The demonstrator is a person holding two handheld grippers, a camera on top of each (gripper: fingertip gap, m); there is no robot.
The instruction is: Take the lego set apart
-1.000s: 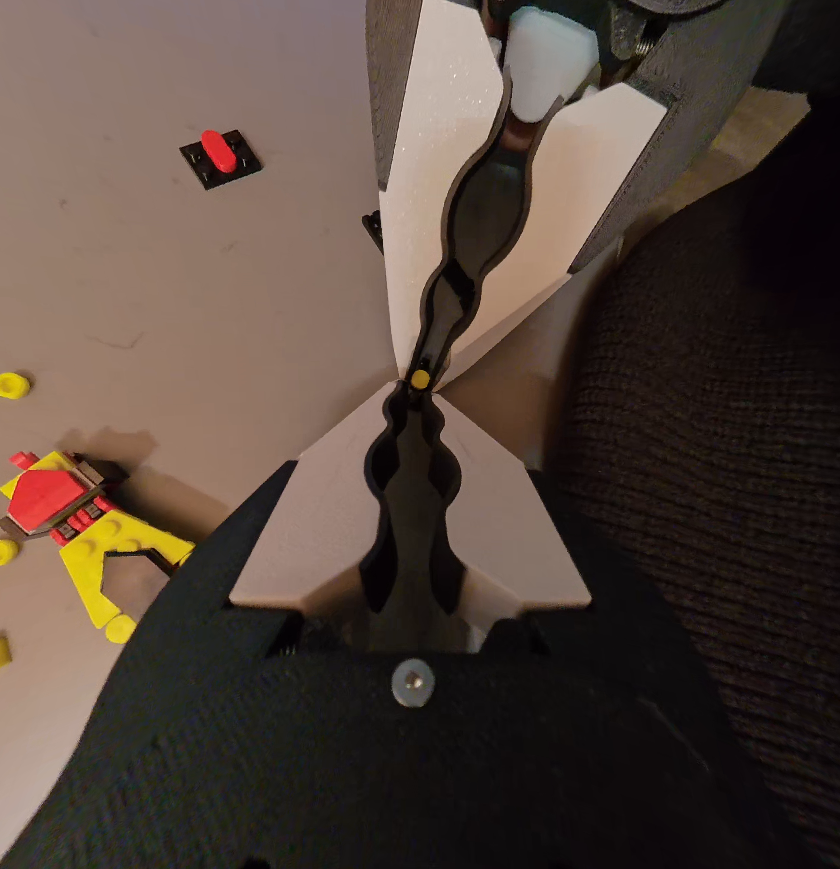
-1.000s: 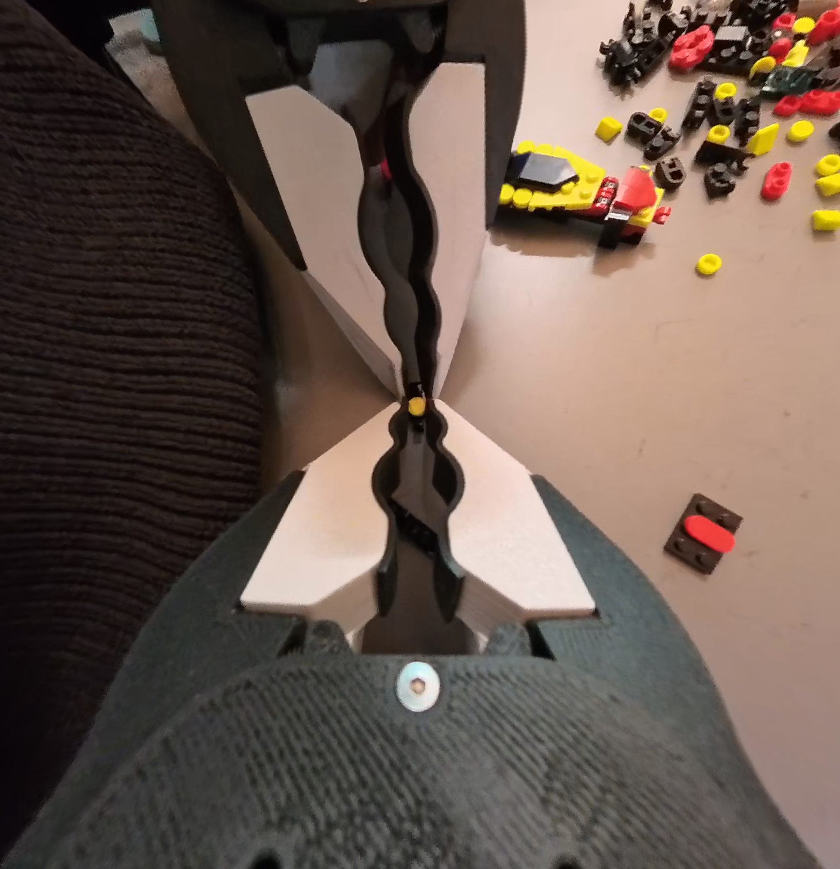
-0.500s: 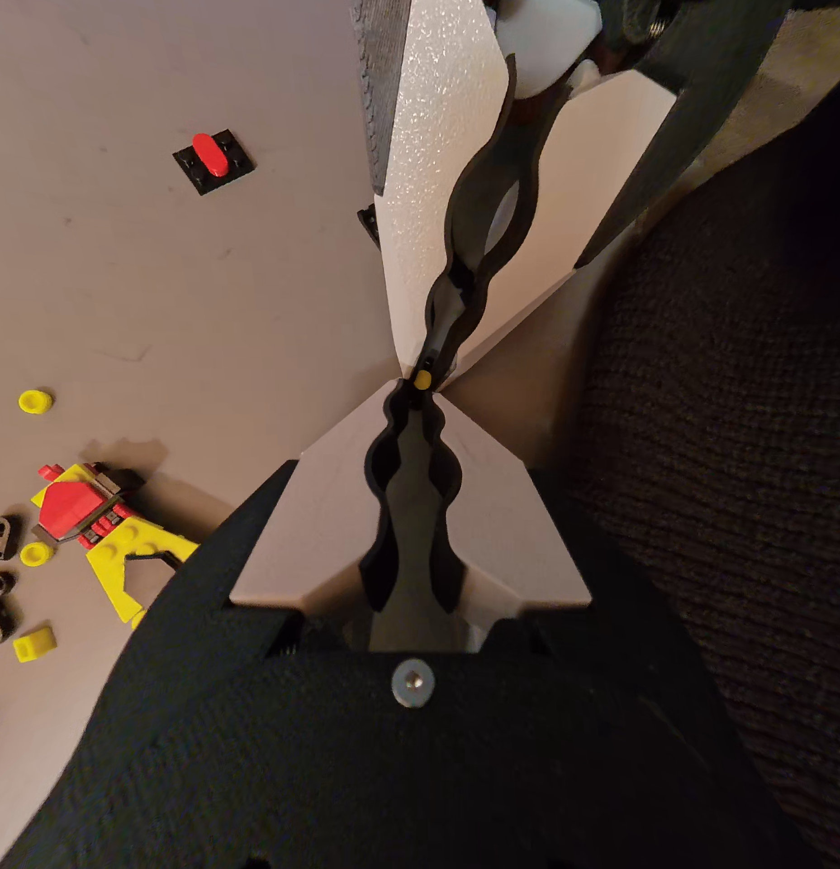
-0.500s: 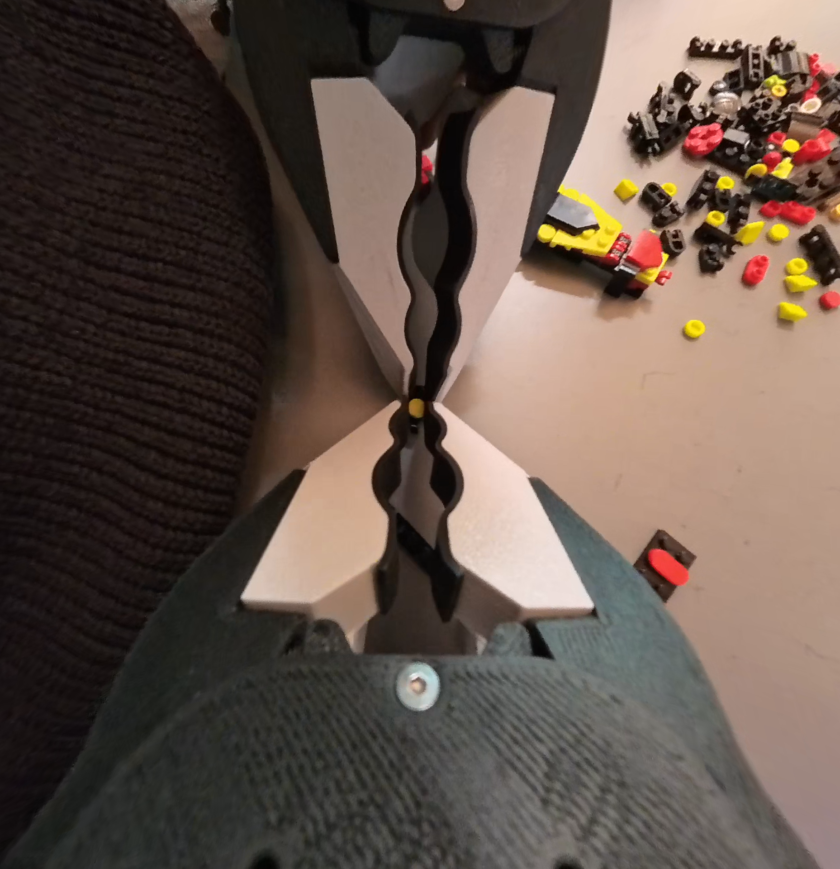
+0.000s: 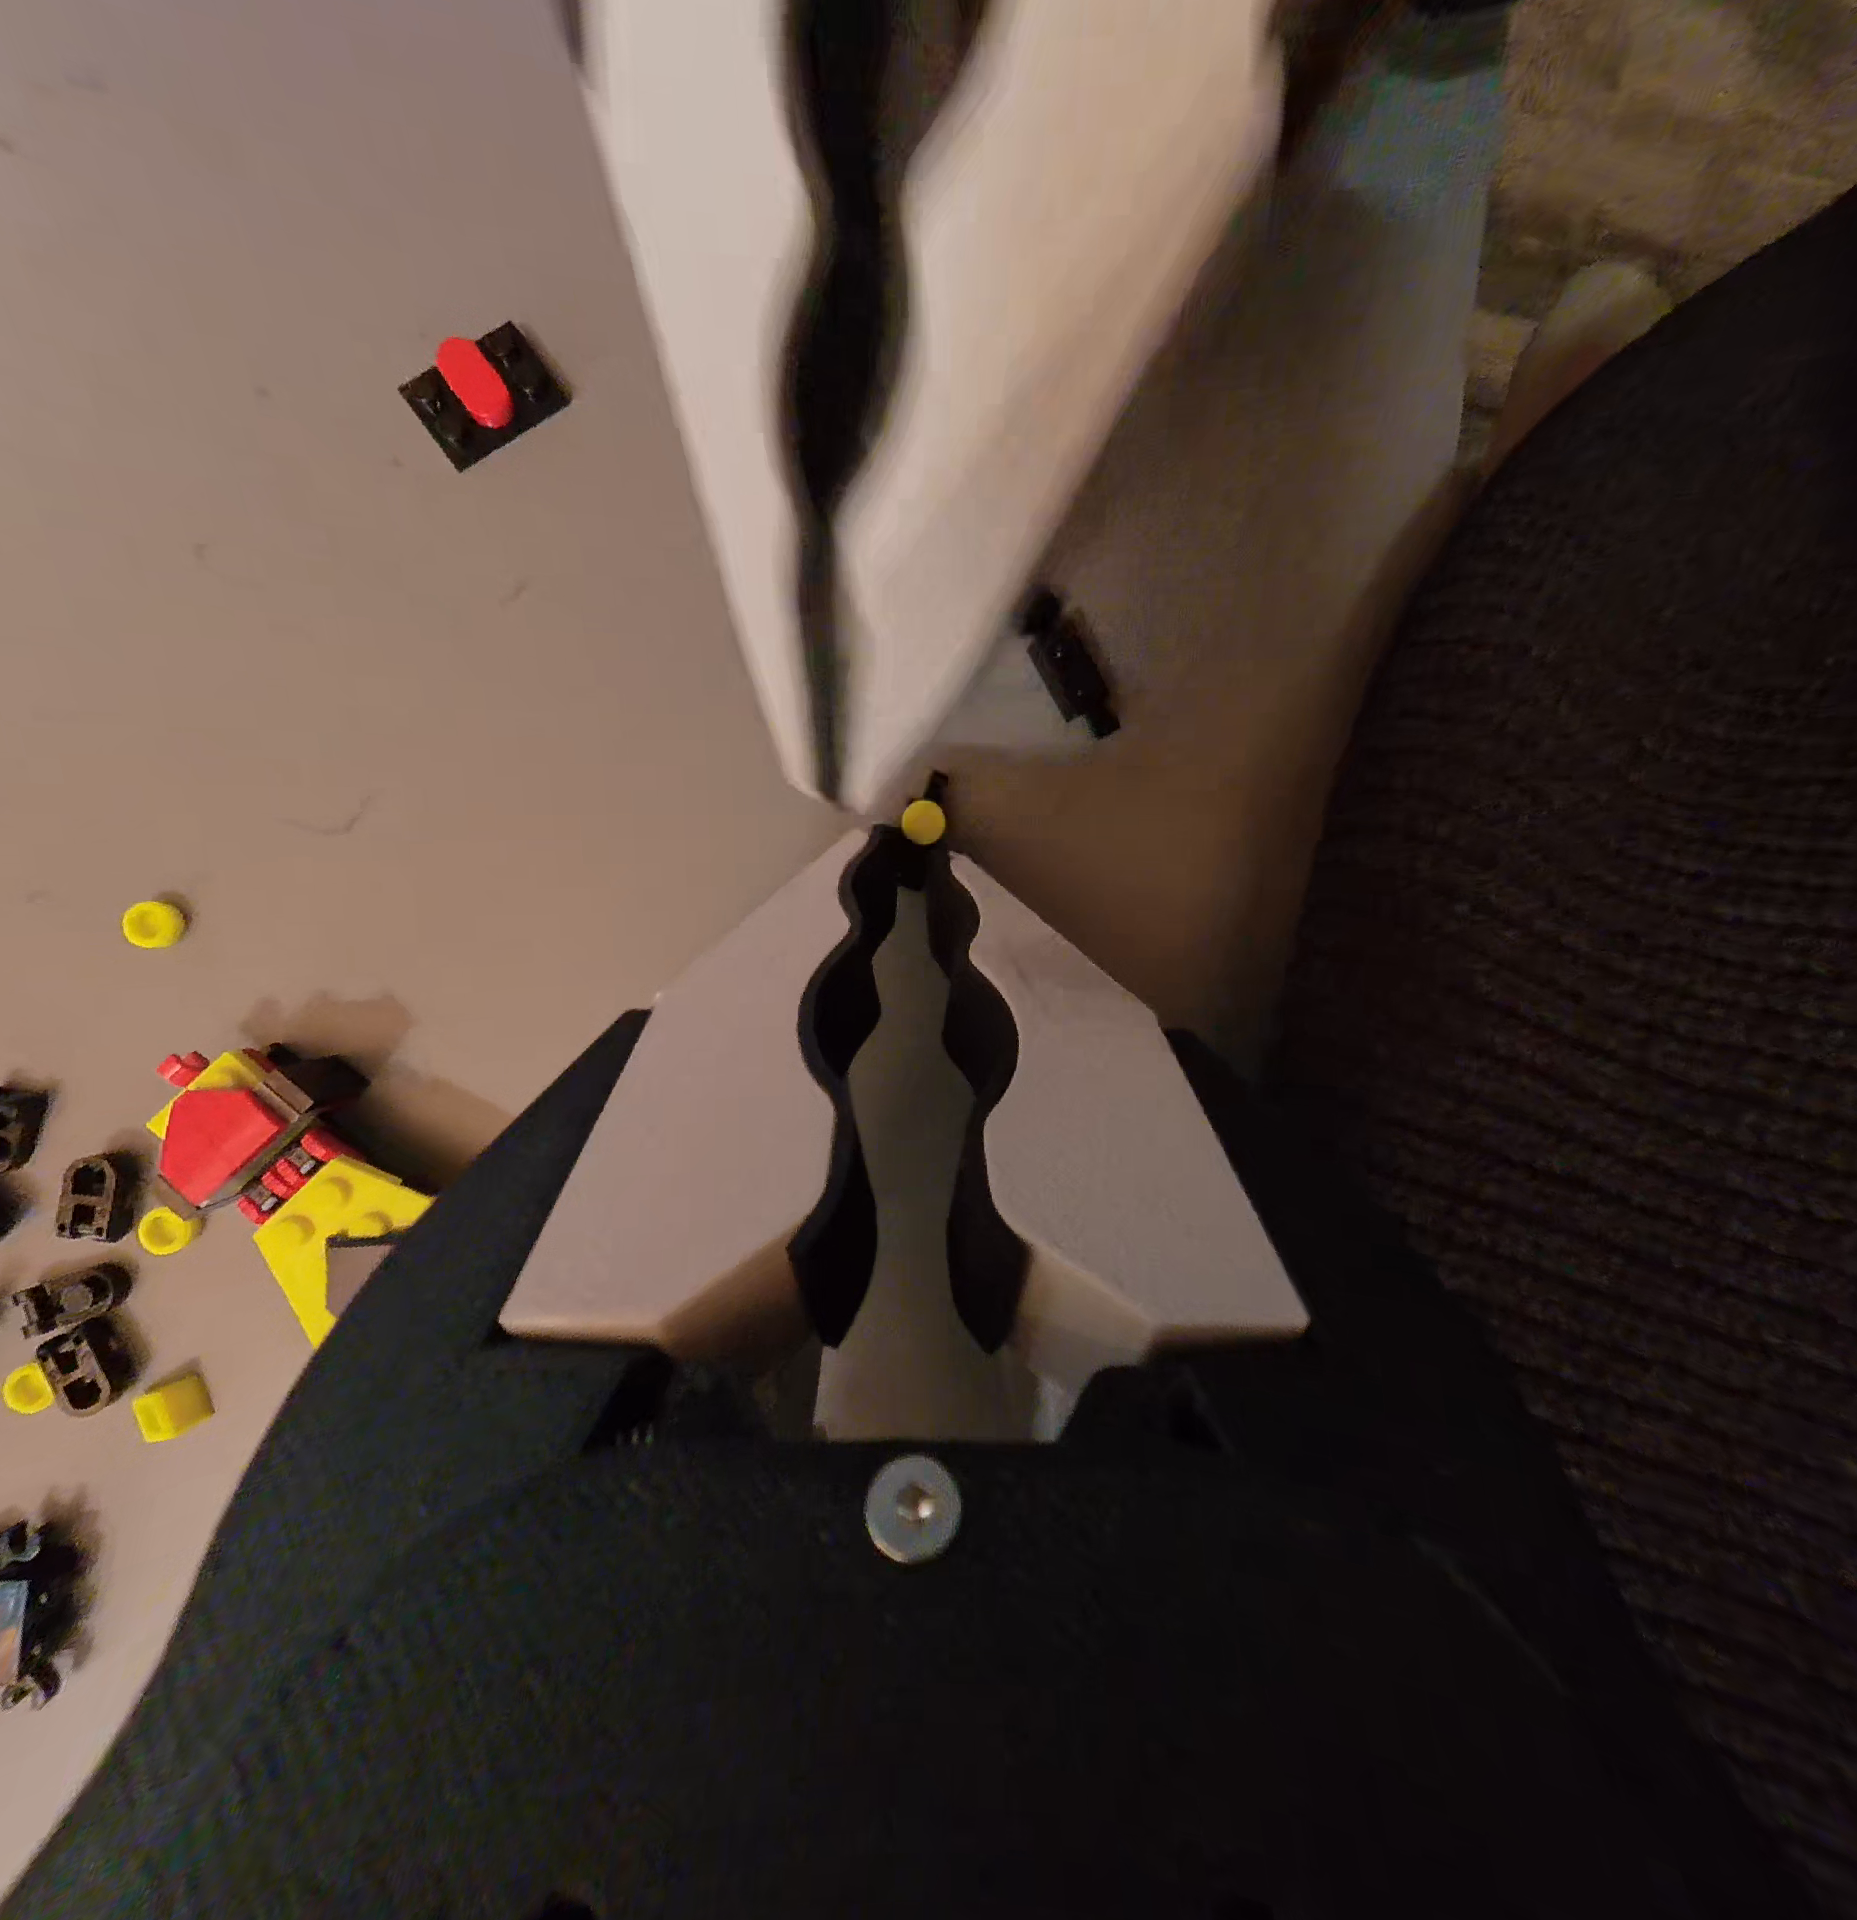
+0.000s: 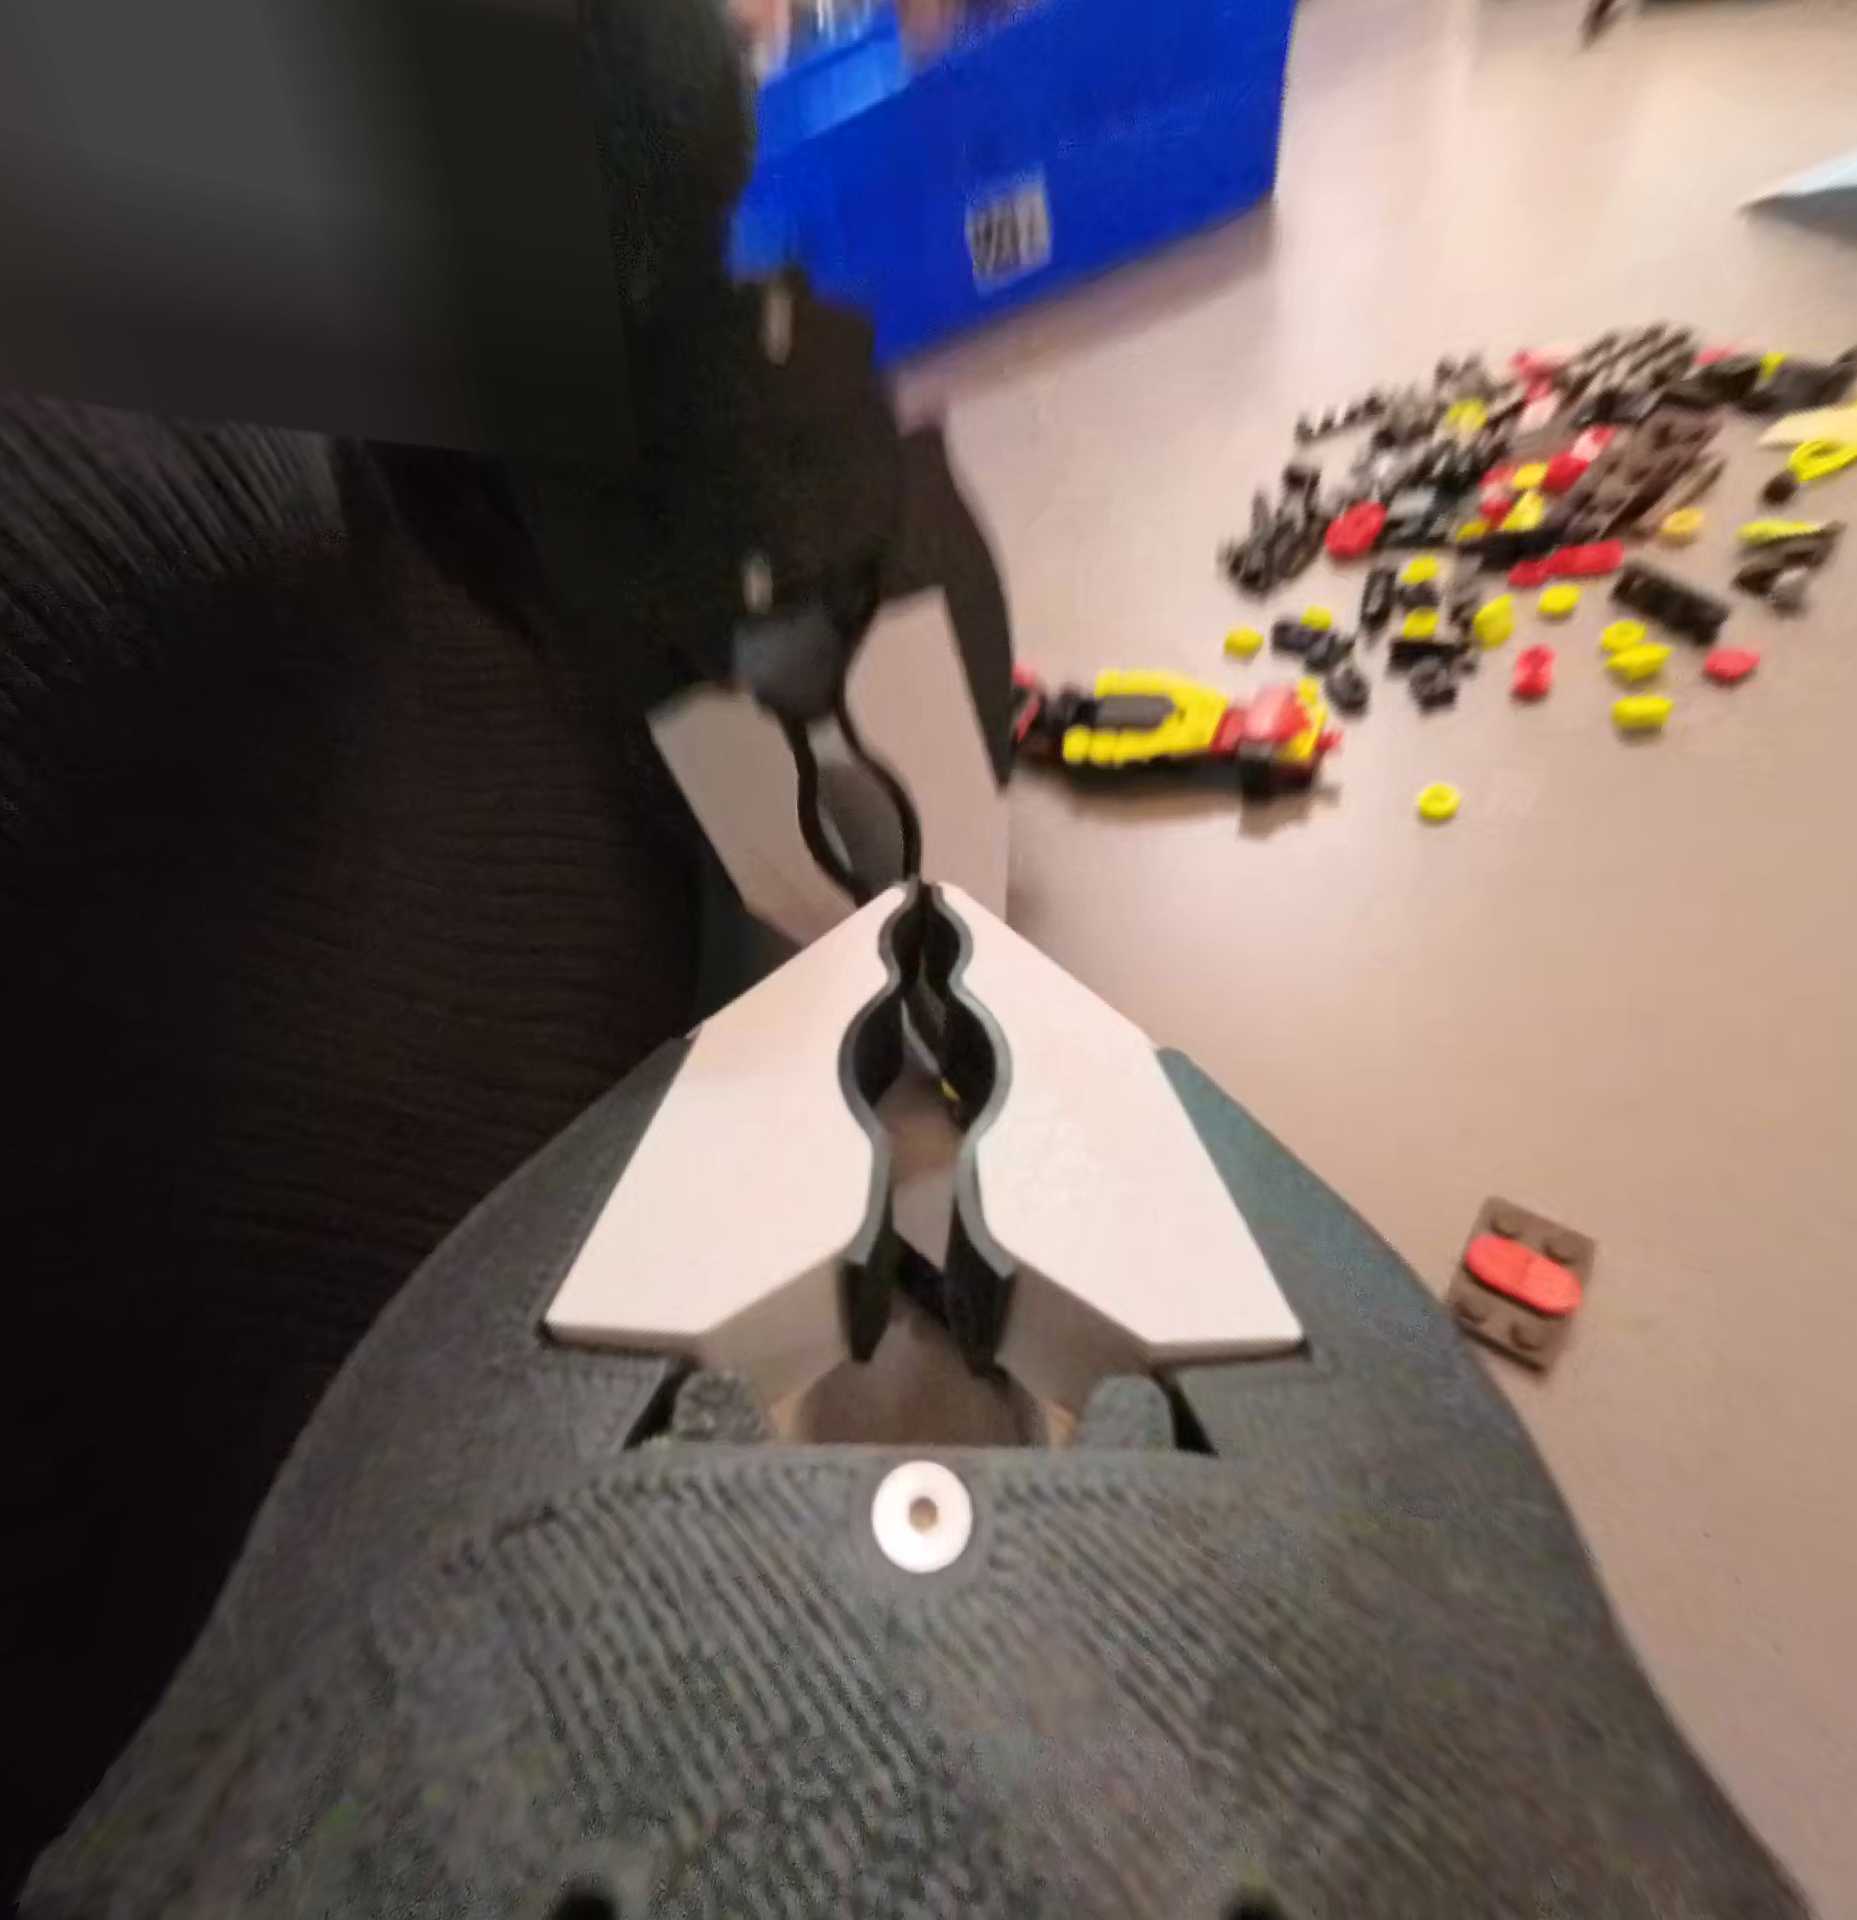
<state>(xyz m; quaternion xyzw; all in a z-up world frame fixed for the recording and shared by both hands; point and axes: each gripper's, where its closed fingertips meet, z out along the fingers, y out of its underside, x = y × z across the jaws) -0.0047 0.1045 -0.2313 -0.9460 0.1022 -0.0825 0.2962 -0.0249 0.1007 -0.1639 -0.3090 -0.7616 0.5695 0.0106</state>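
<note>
My left gripper (image 5: 908, 847) is shut on a tiny black piece with a yellow stud (image 5: 922, 821), held above the table near its front edge. My right gripper (image 5: 828, 779) is blurred; its tips are closed just left of that piece and no longer on it. In the right wrist view the right gripper (image 6: 919, 896) is shut, with the left gripper (image 6: 882, 881) just beyond it. A small black plate (image 5: 1069, 665) shows beside the right fingers; I cannot tell if it rests on the table. The yellow-and-red lego model (image 5: 259, 1143) lies on the table (image 5: 280, 675).
A black plate with a red tile (image 5: 484, 395) lies apart on the table. A pile of loose black, red and yellow pieces (image 6: 1526, 520) is behind the model (image 6: 1184, 717). A blue box (image 6: 1007, 187) stands at the back. A person's dark knit sleeve (image 5: 1578, 935) fills one side.
Both grippers pinched the yellow-stud piece tip to tip. Now the right gripper has swung off it, fast and blurred, while the left still holds it. The small black plate has come into view.
</note>
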